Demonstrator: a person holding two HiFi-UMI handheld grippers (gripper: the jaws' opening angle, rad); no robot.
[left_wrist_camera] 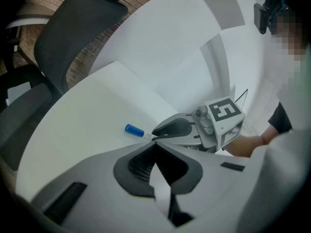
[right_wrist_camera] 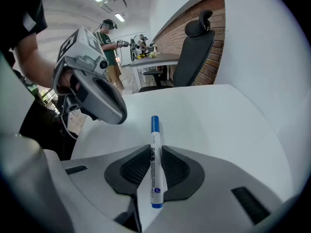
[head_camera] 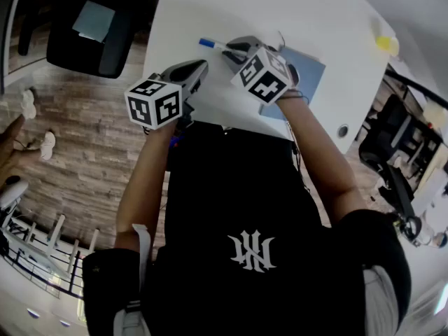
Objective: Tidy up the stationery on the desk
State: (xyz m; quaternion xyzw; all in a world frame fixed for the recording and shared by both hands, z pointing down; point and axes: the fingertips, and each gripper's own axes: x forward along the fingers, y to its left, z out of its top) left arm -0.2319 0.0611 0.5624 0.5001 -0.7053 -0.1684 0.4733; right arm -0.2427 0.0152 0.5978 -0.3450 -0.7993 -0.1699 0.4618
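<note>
Right gripper (right_wrist_camera: 155, 152) jaws pinch marker (right_wrist_camera: 154, 130); left gripper (left_wrist_camera: 156, 149) jaws shut, empty; head view hides marker's rear.

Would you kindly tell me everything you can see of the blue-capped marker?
The marker is a slim white barrel, plastic by its look, with small dark print, a blue cap at the far end and a blue plug at the near end. It lies lengthwise between the jaws of the right gripper, whose dark ribbed pads press on both sides of it, the cap sticking out ahead. It is low over the white desk; whether it rests there I cannot tell.
</note>
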